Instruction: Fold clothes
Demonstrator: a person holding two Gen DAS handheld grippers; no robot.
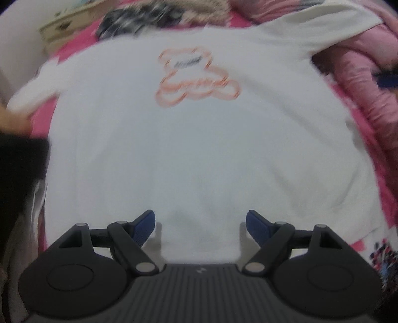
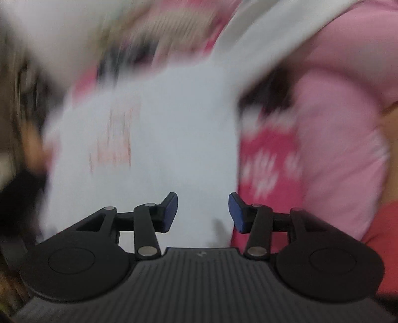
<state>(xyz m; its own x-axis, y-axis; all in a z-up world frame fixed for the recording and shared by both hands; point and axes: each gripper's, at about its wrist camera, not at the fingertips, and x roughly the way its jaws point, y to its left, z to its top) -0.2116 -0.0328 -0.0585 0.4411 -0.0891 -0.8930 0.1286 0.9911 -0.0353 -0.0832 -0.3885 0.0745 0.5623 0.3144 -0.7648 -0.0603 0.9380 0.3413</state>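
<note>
We spread white T-shirt (image 1: 199, 139) flat for folding; left gripper (image 1: 200, 221) and right gripper (image 2: 202, 211) released, empty above it.

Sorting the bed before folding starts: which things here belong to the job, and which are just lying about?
For the job:
white T-shirt with bear print, spread flat
left gripper, open
right gripper, open

Lying about:
pink garment, bunched to the right
dark patterned cloth, beyond the shirt
pink bedcover underneath
</note>
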